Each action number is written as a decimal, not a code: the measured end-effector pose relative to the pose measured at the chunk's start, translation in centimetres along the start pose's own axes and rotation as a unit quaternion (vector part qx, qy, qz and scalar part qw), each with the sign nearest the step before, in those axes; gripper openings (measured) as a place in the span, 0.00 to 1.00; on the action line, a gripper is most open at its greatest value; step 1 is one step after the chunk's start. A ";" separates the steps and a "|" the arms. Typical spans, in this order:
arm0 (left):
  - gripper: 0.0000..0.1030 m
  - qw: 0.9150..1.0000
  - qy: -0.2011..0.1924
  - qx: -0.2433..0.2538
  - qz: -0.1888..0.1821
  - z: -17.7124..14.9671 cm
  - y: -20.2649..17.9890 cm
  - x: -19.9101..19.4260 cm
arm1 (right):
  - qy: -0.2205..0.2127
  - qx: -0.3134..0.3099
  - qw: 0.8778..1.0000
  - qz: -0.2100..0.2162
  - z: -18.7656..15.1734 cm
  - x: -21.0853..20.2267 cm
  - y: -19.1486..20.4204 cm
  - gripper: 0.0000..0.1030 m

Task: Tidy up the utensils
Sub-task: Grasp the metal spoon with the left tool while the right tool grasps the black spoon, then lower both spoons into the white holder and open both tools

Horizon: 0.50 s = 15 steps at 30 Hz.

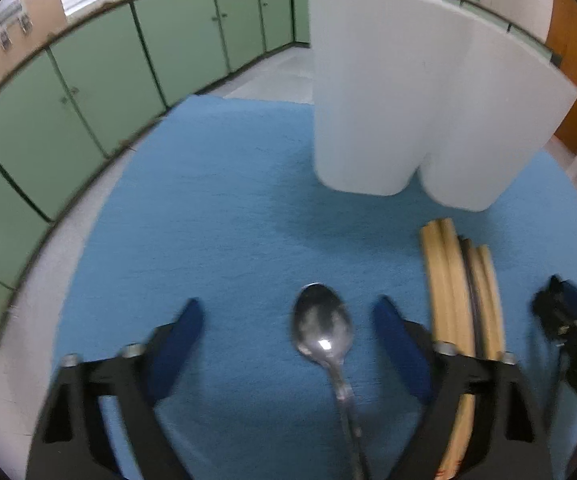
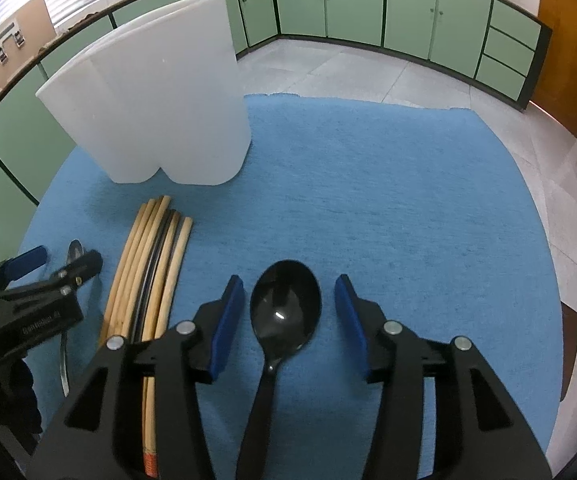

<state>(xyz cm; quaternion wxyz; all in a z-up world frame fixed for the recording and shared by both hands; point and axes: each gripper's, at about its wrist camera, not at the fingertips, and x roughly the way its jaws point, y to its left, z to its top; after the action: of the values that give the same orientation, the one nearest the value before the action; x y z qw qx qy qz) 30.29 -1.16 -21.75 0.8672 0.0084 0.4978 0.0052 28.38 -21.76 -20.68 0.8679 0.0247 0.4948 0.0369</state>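
A metal spoon (image 1: 322, 328) lies on the blue mat (image 1: 208, 200), bowl pointing away from me. My left gripper (image 1: 288, 304) stands open astride it, with both blue pads clear of the spoon. In the right wrist view a black plastic spoon (image 2: 286, 308) lies on the mat between the open fingers of my right gripper (image 2: 289, 280), and neither pad touches it. A bundle of wooden chopsticks (image 2: 148, 264) lies between the two spoons. The white two-compartment holder (image 2: 160, 100) stands upright beyond them. The left gripper (image 2: 60, 260) shows at the left over the metal spoon (image 2: 75, 248).
The mat (image 2: 408, 200) covers a table, with pale floor tiles past its far edge. Green cabinet doors (image 1: 88, 100) run along the walls. A brown wooden door (image 2: 568, 60) is at the right. The holder (image 1: 408, 100) stands close ahead of the left gripper, and the chopsticks (image 1: 448, 280) lie to its right.
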 end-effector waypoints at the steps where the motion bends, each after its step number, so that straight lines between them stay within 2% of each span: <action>1: 0.61 1.000 -0.002 -0.001 -0.007 0.1 -0.1 -0.2 | 0.000 -0.004 1.000 -0.003 0.1 0.0 0.0 0.33; 2: 0.49 1.000 -0.005 0.003 -0.013 0.1 -0.2 -0.3 | 0.002 -0.006 1.000 -0.002 0.1 0.1 -0.1 0.33; 3: 0.43 1.000 -0.007 0.008 -0.025 0.1 -0.2 -0.5 | 0.003 -0.004 1.000 0.002 0.7 0.3 -0.3 0.33; 4: 0.30 0.999 -0.007 0.006 -0.035 0.1 -0.3 -0.5 | 0.003 0.001 1.000 0.008 0.8 0.2 -0.5 0.33; 9: 0.27 0.996 -0.029 -0.002 -0.083 -0.6 0.1 -1.2 | -0.023 0.020 0.999 0.024 0.9 -0.5 -2.0 0.33; 11: 0.27 0.992 -0.059 0.000 -0.109 -1.1 0.3 -2.2 | -0.046 0.018 0.998 0.033 0.8 -1.2 -2.2 0.33; 15: 0.27 0.982 -0.131 0.016 -0.137 -2.4 0.7 -4.9 | -0.109 0.009 0.993 0.039 0.8 -3.3 -2.7 0.33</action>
<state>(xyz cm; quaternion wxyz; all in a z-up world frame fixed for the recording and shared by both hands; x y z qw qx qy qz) 25.75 -0.55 -18.71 0.9171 -0.0453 0.3768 -0.1223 27.50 -24.71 -17.65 0.9141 0.0557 0.3966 0.0634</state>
